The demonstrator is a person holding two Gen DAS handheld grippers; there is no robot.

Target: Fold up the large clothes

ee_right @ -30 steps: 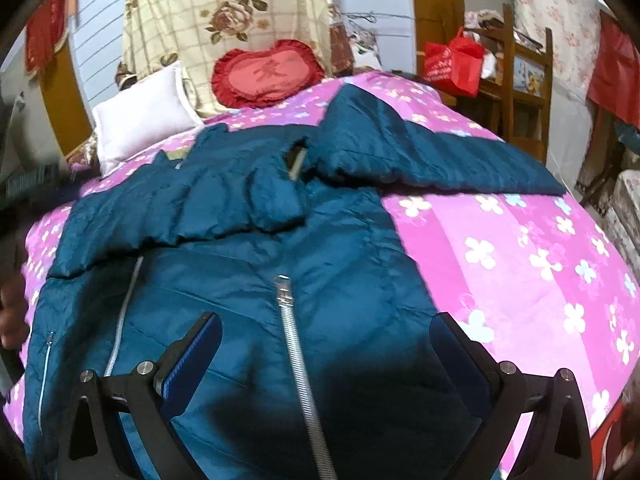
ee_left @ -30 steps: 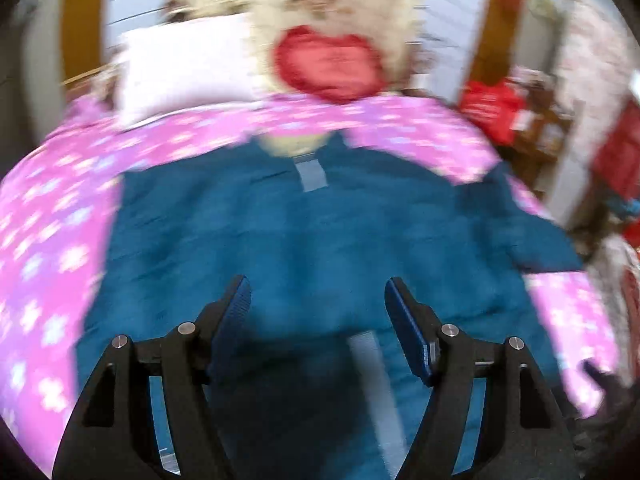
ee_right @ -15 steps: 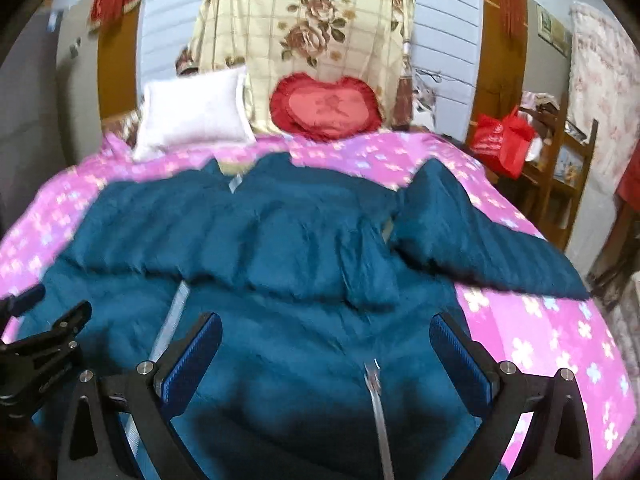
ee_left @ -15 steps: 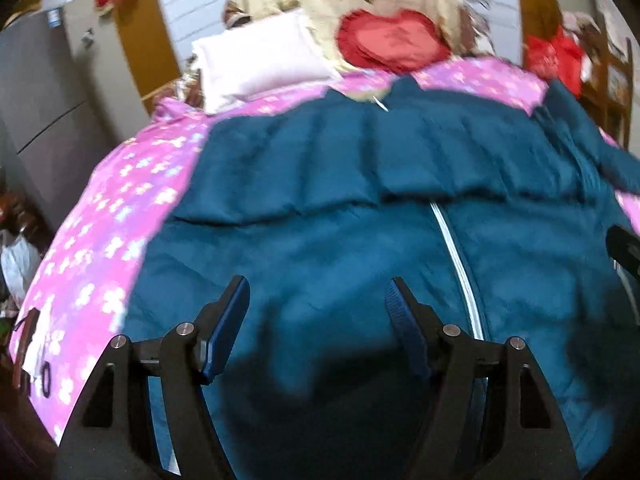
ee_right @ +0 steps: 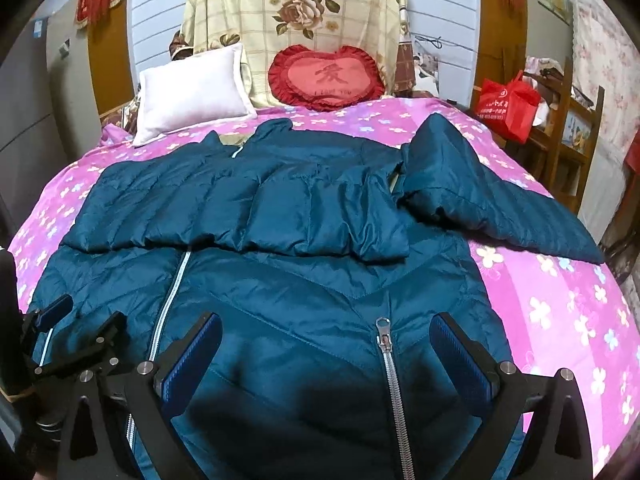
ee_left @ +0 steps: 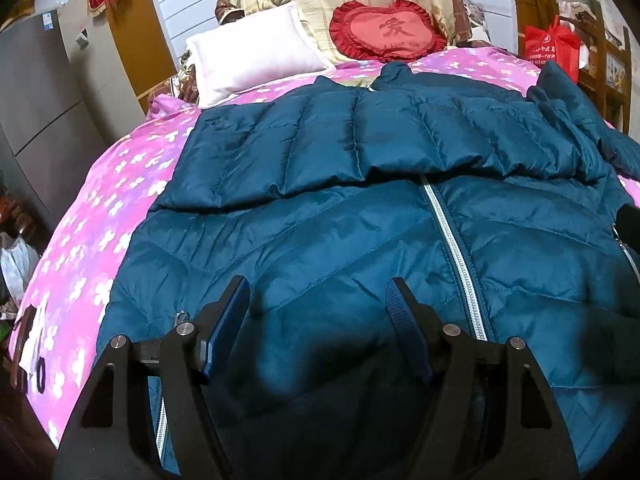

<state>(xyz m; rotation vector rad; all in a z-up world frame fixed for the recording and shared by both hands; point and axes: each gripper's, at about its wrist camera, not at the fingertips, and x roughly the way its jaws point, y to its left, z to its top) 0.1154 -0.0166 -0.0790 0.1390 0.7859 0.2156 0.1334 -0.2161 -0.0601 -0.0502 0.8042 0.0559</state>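
Note:
A teal puffer jacket lies front up on the pink flowered bedspread. One sleeve is folded across the chest. The other sleeve stretches out to the right. The silver front zipper runs down the middle. My left gripper hovers open over the jacket's lower left panel, with nothing between its fingers; it also shows at the left edge as the left gripper. My right gripper stands wide open above the lower right panel, near a zipper pull.
A white pillow, a red heart cushion and a floral blanket rest at the headboard. A red bag sits on a wooden shelf at the right. A grey cabinet stands left of the bed.
The left gripper came down and nearer to the jacket's lower part, its view swinging right. The right gripper's view swung left to face the headboard. Both sets of jaws kept their width.

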